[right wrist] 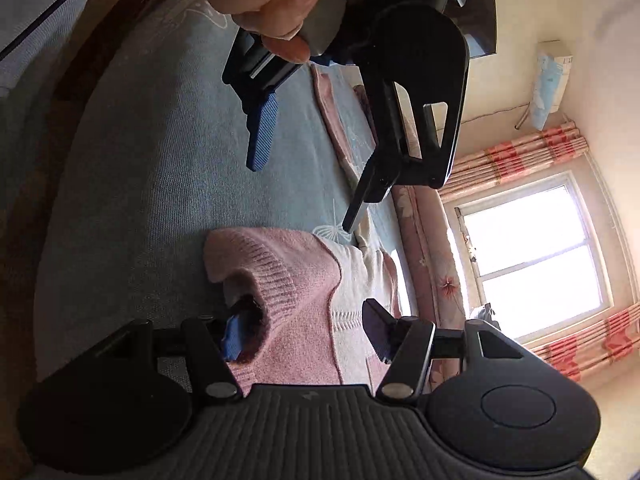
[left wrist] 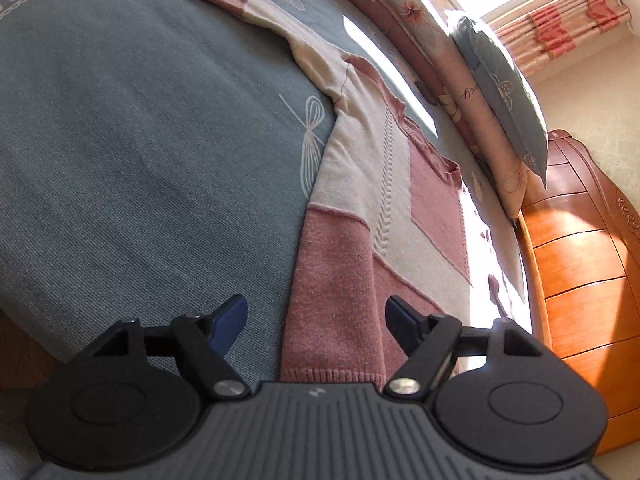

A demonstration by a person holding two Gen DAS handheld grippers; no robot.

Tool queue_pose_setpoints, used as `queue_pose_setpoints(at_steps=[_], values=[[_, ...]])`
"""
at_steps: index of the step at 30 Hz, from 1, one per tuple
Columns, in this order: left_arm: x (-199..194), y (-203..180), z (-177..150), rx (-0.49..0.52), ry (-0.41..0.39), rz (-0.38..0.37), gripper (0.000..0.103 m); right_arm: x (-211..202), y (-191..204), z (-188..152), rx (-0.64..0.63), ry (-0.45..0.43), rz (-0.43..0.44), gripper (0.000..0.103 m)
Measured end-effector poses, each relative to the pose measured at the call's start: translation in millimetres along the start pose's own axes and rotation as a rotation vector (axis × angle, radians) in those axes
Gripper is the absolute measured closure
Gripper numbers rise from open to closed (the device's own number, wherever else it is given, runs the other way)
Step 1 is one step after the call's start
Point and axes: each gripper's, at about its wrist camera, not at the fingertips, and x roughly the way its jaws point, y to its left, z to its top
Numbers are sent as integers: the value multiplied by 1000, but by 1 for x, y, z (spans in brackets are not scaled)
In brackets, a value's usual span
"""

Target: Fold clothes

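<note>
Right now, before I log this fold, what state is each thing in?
Pink and cream knitted sweater: spread flat on the grey-blue bed cover, unfolded.
Left gripper: open, above the hem, holding nothing.
Right gripper: open, one finger in the pink cuff.
Window: closed, curtains drawn back.

I am finding almost nothing to read here. A line of thin cursive script is running along the pink floral fabric bolster (left wrist: 466, 92) at the far edge of the bed, but I am not making out its letters. A small pale mark is sitting on the ribbed dark grey plastic body of my left gripper (left wrist: 316, 322), too tiny to read. No other words, numbers or labels are showing anywhere.
</note>
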Motion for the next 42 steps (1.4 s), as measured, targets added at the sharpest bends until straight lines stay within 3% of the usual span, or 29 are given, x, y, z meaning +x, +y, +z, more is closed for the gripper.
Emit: queue_pose_setpoints(at_steps=[1,3,4,8,13,17,20,23,26,28,30,32,37,40,41,42], values=[[2,3,0,-11,9,-9,27,1,3,1,-23,-16,-13,45],[6,8,1,-30,23,-30,27,1,1,3,-16,-34,-4,90],[8,10,0,-37,26,-42,27,1,-5,4,27,-39,15,96],[17,19,-2,-99,33,-118,26,-2,-40,3,245,-50,60,96],[40,29,-8,-251,50,-350,26,-1,-76,-5,448,-50,111,96],[52,31,-9,-311,20,-485,28,0,-84,-6,557,-50,160,96],[47,32,-9,-314,-22,-549,31,-3,-83,-7,593,-46,176,95],[38,31,-9,-284,-44,-564,41,-13,-85,-12,631,-58,195,91],[36,28,-12,-243,-35,-518,52,-24,-88,-19,657,-62,205,85],[36,22,-13,-175,-14,-376,71,-30,-88,-25,659,-58,202,83],[36,16,-13,-97,7,-219,100,-37,-87,-30,642,-50,180,80],[33,14,-11,-50,-1,-118,99,-42,-87,-37,633,-35,160,79],[12,16,-8,19,6,-2,95,-42,-94,-66,678,30,141,76],[-7,17,-9,86,-6,75,91,-39,-97,-87,742,81,150,64],[-13,13,-8,123,-14,99,85,-38,-98,-94,768,94,156,64],[-18,8,-8,163,-24,116,74,-33,-101,-103,803,115,166,64]])
